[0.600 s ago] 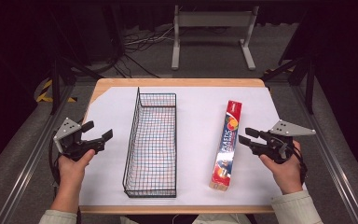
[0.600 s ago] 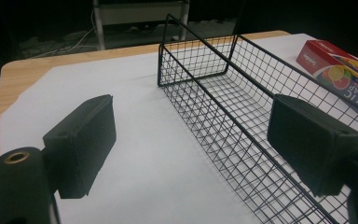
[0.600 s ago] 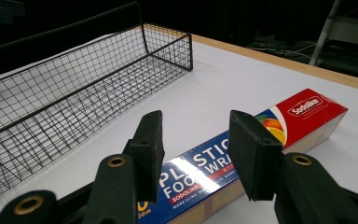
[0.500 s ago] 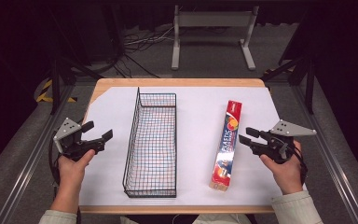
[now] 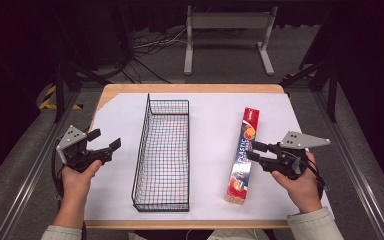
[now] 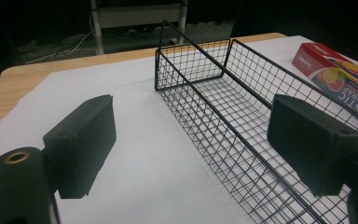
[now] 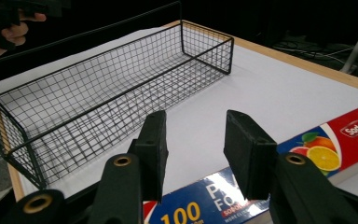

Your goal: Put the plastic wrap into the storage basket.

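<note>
**Two hand-held grippers hovering on either side of a wire basket**

A black wire basket [image 5: 162, 155] is sitting lengthwise in the middle of the high view, on the white sheet [image 5: 210, 115] that is covering the wooden counter [image 5: 125, 89]. To the right of it, well apart, a long red box of plastic wrap [image 5: 242, 150] is lying parallel to the basket.

At the lower left of the high view, a person's left hand [image 5: 77, 180] is gripping the left hand-held gripper [image 5: 105, 141], whose jaws are standing wide apart and pointing toward the basket. In the left gripper view the basket's near wall is showing between those jaws, with nothing clamped.

At the lower right, the right hand [image 5: 300, 185] is holding the right hand-held gripper [image 5: 254, 151], its jaws parted by a narrower gap. The tips are reaching over the box's edge and seem to be just above it rather than touching, though the angle is making that hard to judge.
</note>
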The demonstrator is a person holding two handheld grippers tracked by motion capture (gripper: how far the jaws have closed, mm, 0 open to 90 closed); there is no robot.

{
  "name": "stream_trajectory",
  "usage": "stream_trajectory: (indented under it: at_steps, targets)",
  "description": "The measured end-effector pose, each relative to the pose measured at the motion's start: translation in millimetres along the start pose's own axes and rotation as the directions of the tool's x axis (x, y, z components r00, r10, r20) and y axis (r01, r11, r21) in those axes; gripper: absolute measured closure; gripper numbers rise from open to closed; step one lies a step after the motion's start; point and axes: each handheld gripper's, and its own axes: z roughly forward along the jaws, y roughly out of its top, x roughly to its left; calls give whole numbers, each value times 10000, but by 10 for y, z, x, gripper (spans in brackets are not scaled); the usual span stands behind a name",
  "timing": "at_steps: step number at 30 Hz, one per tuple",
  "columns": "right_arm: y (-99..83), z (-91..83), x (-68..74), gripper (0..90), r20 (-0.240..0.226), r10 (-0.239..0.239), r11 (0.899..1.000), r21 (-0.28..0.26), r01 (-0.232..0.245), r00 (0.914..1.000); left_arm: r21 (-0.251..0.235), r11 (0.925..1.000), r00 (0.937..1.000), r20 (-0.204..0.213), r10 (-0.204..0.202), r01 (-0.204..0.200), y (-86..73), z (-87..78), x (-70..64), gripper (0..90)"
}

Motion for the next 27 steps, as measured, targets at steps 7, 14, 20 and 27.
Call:
stream_trajectory:
  at_steps: [7, 14, 20, 27]
  targets:
    - [46, 131, 169, 629, -438, -87, 9979, 644, 115, 9990, -17, 10000, 10000, -32, -6, 6, 15, -25, -10, 161]
    - [17, 283, 284, 656, -940, -220, 9912, 1279, 340, 9953, 97, 10000, 10000, -94, -21, 22, 24, -27, -5, 162]
    - [-5, 360, 350, 662, -1151, -314, 9849, 1656, 504, 9929, 112, 9999, 9999, -112, -81, 82, 29, -36, 5, 162]
    - [-43, 461, 411, 679, -1637, -243, 9701, 2344, 628, 9862, 203, 9997, 9997, -203, -121, 125, 29, -35, 19, 162]
